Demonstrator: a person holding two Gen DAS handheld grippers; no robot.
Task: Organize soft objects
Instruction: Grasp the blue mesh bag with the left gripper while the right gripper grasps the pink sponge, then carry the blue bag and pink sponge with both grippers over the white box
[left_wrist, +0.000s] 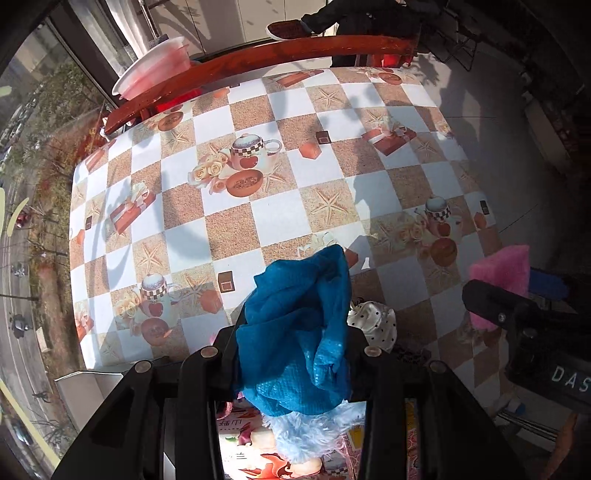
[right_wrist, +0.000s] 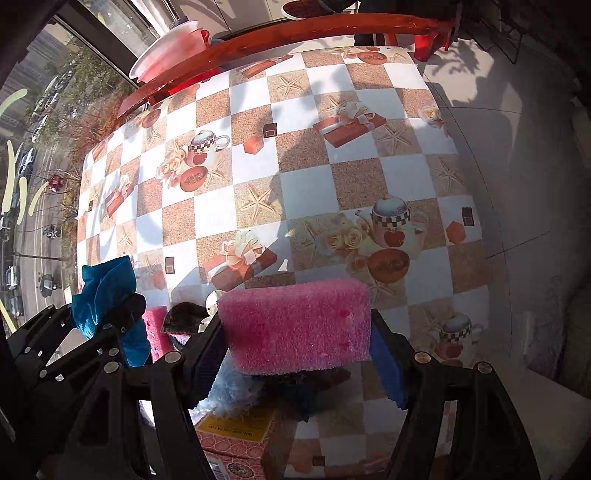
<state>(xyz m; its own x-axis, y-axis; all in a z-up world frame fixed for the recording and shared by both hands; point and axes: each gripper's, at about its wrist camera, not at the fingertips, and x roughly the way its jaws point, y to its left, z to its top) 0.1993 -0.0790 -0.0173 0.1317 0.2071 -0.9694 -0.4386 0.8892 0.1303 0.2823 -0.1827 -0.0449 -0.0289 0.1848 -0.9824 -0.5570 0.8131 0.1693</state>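
Note:
My left gripper (left_wrist: 295, 350) is shut on a bunched blue cloth (left_wrist: 295, 325), which hangs above the checkered table (left_wrist: 229, 229). My right gripper (right_wrist: 295, 332) is shut on a pink sponge (right_wrist: 295, 325), held crosswise between its blue pads. In the right wrist view the left gripper (right_wrist: 99, 325) and its blue cloth (right_wrist: 107, 291) are at the left. In the left wrist view the right gripper (left_wrist: 498, 299) and its pink sponge (left_wrist: 502, 269) are at the right. Below the grippers lie a white polka-dot cloth (left_wrist: 373, 321), a light-blue fluffy item (left_wrist: 310, 432), a dark cloth (right_wrist: 184, 314) and a second pink sponge (right_wrist: 155, 332).
A patterned cardboard box (right_wrist: 232, 435) stands at the near table edge under the soft items. A pink and white basin (left_wrist: 151, 70) rests beyond a red-brown wooden rail (left_wrist: 258, 62) at the far side. Floor (right_wrist: 517, 147) lies to the right of the table.

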